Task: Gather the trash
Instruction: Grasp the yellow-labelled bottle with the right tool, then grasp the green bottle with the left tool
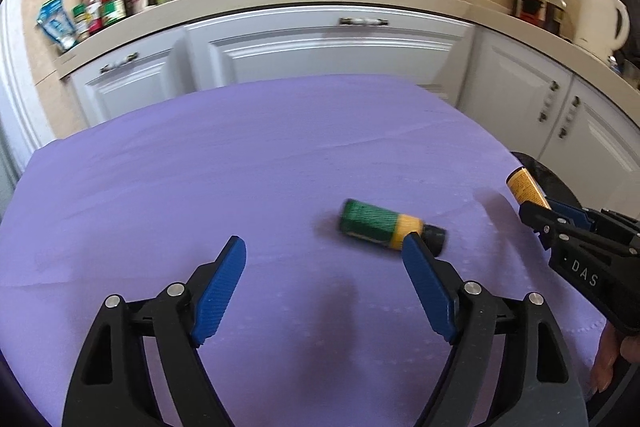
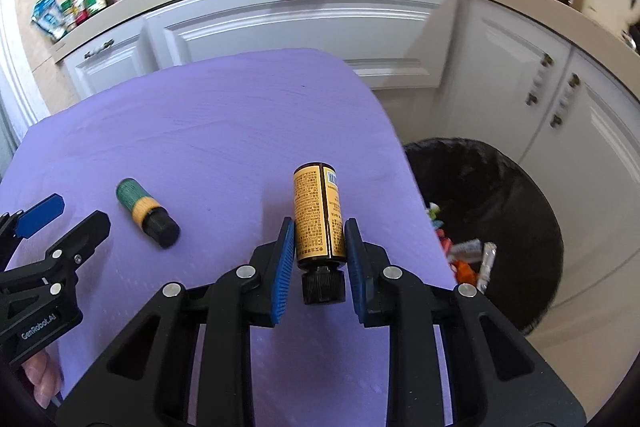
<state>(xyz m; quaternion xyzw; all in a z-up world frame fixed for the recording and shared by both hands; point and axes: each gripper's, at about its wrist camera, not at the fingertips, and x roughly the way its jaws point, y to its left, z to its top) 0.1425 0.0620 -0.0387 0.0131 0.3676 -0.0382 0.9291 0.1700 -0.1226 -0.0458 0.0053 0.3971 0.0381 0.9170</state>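
Note:
A small bottle with a green and yellow label and a black cap (image 1: 380, 225) lies on its side on the purple cloth (image 1: 240, 167). My left gripper (image 1: 325, 241) stands open just short of it, its right fingertip beside the bottle's neck and nothing between the pads. In the right wrist view that bottle (image 2: 138, 201) lies left of centre, with the left gripper (image 2: 78, 214) beside it. My right gripper (image 2: 319, 223) is shut on a brown bottle with a yellow label (image 2: 318, 203), cap toward the camera, held above the cloth's right edge. The left wrist view shows this bottle (image 1: 524, 187) at the far right.
A black-lined trash bin (image 2: 500, 167) with several wrappers inside stands on the floor right of the table. White cabinets (image 1: 320, 51) and a worktop with jars, a pan and a white kettle (image 1: 600, 19) lie behind. A hand (image 2: 40, 379) shows at the lower left.

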